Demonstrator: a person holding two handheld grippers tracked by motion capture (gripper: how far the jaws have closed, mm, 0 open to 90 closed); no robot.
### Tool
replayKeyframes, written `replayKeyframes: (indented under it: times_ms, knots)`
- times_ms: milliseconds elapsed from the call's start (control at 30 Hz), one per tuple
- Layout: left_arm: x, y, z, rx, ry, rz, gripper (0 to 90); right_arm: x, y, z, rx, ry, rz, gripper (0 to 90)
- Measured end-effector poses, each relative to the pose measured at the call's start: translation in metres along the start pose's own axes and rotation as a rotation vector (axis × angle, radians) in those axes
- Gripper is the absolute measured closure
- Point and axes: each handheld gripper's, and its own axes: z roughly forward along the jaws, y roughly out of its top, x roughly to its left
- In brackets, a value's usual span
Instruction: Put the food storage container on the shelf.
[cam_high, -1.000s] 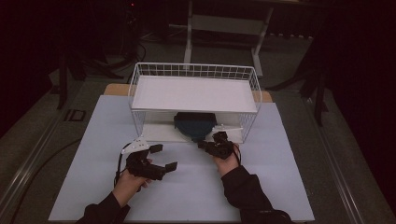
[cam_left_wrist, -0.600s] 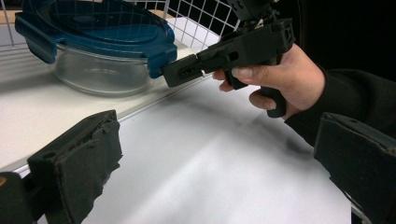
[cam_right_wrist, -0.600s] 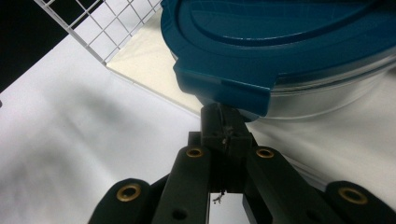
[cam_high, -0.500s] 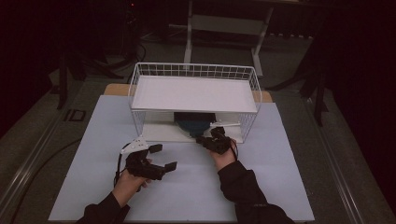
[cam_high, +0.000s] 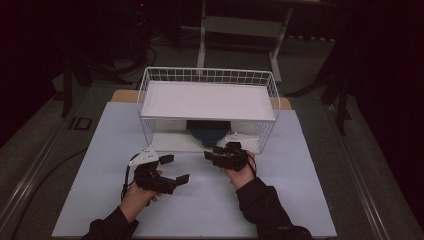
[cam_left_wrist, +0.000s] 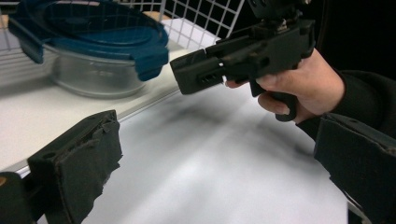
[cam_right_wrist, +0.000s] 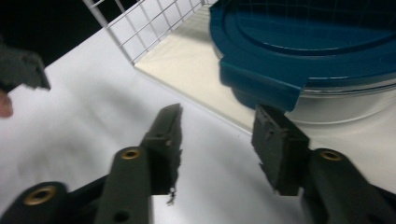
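Observation:
A clear glass container with a blue clip lid (cam_high: 207, 131) (cam_left_wrist: 88, 46) (cam_right_wrist: 303, 51) sits on the bottom board of a white wire rack (cam_high: 207, 75). My right gripper (cam_high: 212, 152) (cam_right_wrist: 218, 119) points at it from just in front of the board; its jaws have just been opening and stand apart with nothing between them. One lid tab (cam_right_wrist: 261, 84) lies just beyond the jaw tips. My left gripper (cam_high: 176, 168) (cam_left_wrist: 217, 128) hovers over the white table to the left, wide open and holding nothing. In the left gripper view the right gripper (cam_left_wrist: 243, 56) shows in a hand.
The rack has a white top shelf (cam_high: 207, 100) right above the container, and wire sides. The pale bottom board (cam_right_wrist: 187, 60) sticks out slightly toward me. The white tabletop (cam_high: 200, 200) spreads in front of the rack, and dark floor surrounds the table.
The right gripper's jaws, together before, now stand apart. Both hands have stayed almost in place in front of the rack.

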Motion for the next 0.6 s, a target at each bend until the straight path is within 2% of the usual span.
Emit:
replayKeyframes:
  times_ms: [67, 133, 167, 233, 367, 467, 600]
  knots:
    - [-0.002, 0.0, -0.002, -0.004, -0.002, 0.009, 0.9, 0.002, -0.003, -0.007, -0.03, 0.019, -0.001, 34.6]
    - [-0.004, 0.001, -0.005, -0.013, -0.007, 0.01, 0.9, 0.003, -0.007, -0.013, -0.033, 0.051, -0.011, 23.5]
    - [-0.004, 0.001, -0.006, -0.013, -0.007, 0.012, 0.9, 0.004, -0.01, -0.018, -0.045, 0.06, -0.007, 21.2]
    - [-0.005, 0.001, -0.008, -0.021, -0.01, 0.011, 0.9, 0.004, -0.013, -0.021, -0.035, 0.062, -0.016, 16.8]
    - [-0.006, 0.001, -0.013, -0.027, -0.005, 0.015, 0.9, 0.003, -0.023, -0.031, -0.045, 0.059, -0.038, 15.7]
    - [-0.007, 0.0, -0.016, -0.026, -0.003, 0.022, 0.9, -0.001, -0.029, -0.04, -0.051, 0.06, -0.016, 15.9]
    - [-0.007, -0.002, -0.019, -0.021, 0.005, 0.035, 0.9, -0.006, -0.036, -0.052, -0.055, 0.044, -0.013, 15.9]
